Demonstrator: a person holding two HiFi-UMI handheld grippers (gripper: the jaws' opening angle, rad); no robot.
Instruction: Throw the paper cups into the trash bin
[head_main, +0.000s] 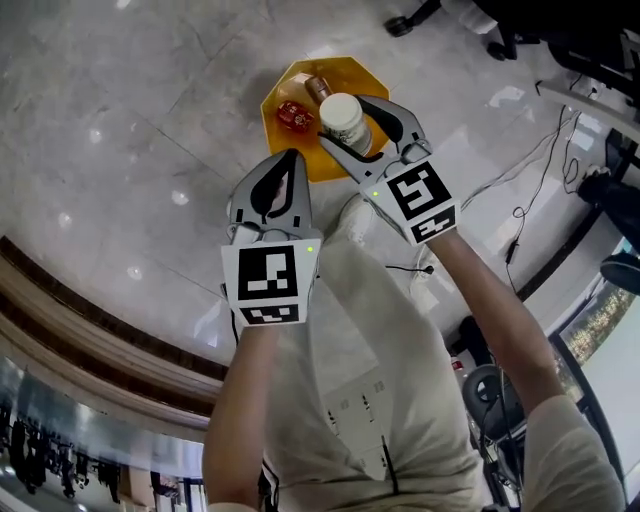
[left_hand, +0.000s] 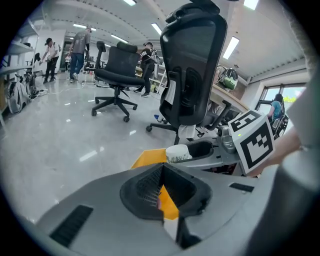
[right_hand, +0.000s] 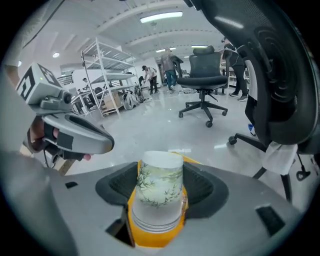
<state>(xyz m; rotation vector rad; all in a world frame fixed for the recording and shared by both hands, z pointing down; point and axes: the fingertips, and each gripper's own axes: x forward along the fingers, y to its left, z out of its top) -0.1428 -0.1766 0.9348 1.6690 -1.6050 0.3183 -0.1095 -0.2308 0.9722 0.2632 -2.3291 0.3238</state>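
In the head view my right gripper (head_main: 346, 122) is shut on a white paper cup (head_main: 344, 118) with a green leaf print. It holds the cup over the orange trash bin (head_main: 281, 84) on the floor. A red item (head_main: 294, 115) and a brown cup (head_main: 317, 88) lie inside the bin. The right gripper view shows the paper cup (right_hand: 159, 187) squeezed between both pads, with the orange bin (right_hand: 152, 241) under it. My left gripper (head_main: 291, 158) hangs shut and empty just left of the cup, near the bin's edge. From the left gripper view, the cup (left_hand: 177, 152) sits beyond the bin (left_hand: 148, 157).
Grey glossy floor lies all around the bin. Black office chairs (left_hand: 118, 70) stand nearby, one large chair (left_hand: 192, 65) close behind the bin. Cables (head_main: 520, 205) run over the floor at the right. A wooden ledge (head_main: 90, 325) crosses the lower left. People stand far off.
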